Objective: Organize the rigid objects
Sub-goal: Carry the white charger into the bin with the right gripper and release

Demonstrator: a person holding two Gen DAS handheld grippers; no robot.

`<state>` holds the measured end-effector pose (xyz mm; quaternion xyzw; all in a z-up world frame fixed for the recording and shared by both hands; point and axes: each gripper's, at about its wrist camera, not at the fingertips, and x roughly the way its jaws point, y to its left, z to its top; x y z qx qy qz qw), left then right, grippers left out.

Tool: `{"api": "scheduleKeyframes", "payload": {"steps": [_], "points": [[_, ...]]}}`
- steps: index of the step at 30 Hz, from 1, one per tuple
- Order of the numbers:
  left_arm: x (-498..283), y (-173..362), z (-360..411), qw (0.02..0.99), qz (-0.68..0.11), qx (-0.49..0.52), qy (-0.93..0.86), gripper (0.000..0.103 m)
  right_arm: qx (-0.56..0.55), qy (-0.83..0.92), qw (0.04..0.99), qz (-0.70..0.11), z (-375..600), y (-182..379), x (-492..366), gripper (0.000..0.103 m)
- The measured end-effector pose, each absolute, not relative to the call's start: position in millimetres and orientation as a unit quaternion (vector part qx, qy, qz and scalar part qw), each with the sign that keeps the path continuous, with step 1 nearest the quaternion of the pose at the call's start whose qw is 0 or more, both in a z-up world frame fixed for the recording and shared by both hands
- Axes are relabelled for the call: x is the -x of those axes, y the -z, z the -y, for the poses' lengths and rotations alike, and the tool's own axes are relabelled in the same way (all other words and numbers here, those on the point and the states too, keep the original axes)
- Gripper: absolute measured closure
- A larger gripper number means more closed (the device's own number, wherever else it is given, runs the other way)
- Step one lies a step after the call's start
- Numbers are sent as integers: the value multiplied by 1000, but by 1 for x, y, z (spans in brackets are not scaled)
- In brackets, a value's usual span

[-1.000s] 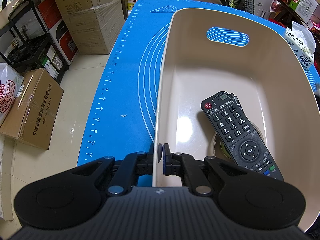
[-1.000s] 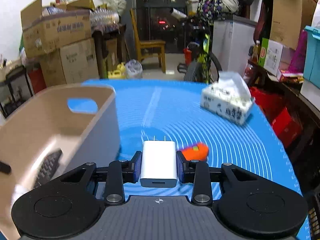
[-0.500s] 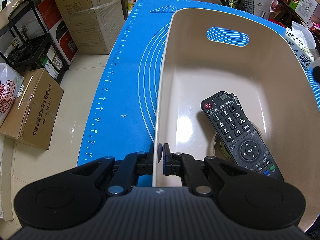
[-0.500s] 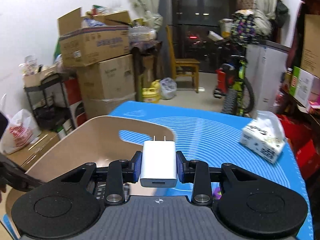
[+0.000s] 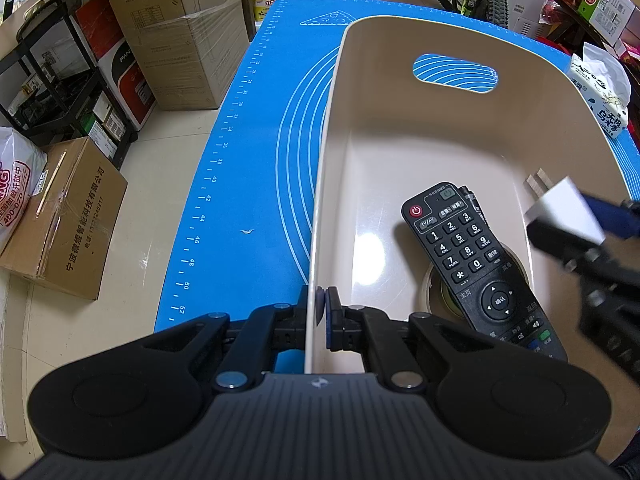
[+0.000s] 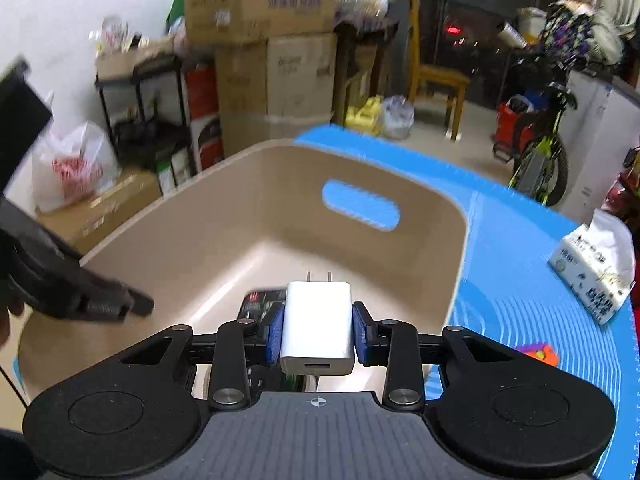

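A beige bin [image 5: 460, 40] stands on the blue mat [image 5: 256, 152]. A black remote [image 5: 476, 264] lies inside it on a tape roll [image 5: 436, 292]. My left gripper [image 5: 321, 312] is shut on the bin's near-left wall. My right gripper [image 6: 317, 330] is shut on a white charger plug [image 6: 317, 330] and holds it over the bin [image 6: 224, 216], above the remote [image 6: 256, 304]. The charger plug [image 5: 568, 208] also shows at the right in the left wrist view.
A tissue box [image 6: 592, 276] sits on the mat at right, and an orange toy [image 6: 540, 352] lies nearer. Cardboard boxes [image 5: 176, 36], a black shelf [image 5: 60, 80] and a bicycle [image 6: 540, 152] stand on the floor around the table.
My right gripper has carried the charger plug left from above the mat to over the bin. The left gripper has stayed clamped on the bin wall.
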<state>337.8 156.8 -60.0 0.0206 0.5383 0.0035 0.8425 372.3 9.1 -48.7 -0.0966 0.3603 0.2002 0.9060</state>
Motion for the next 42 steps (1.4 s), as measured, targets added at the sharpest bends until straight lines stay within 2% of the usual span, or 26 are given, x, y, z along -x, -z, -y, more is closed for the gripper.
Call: {"api": "scheduleKeyframes", "payload": {"steps": [8,24,37,42], "points": [[-338,60,-157,842,-538,-20,-4,96,155,-200,889,-382,-19,59,-373,60],[-338,60,-156,843,-538,-20,-3,96,143,-232,883,-382,-29,58,-368,60],[-338,61,-155,843,-538,-19,-3,96,145,-237,850,-448,-34,69,-383,60],[-339,61,-155,842,-538,-19,-4,96,123,-236,856,-443,-29,64,-384,46]]}}
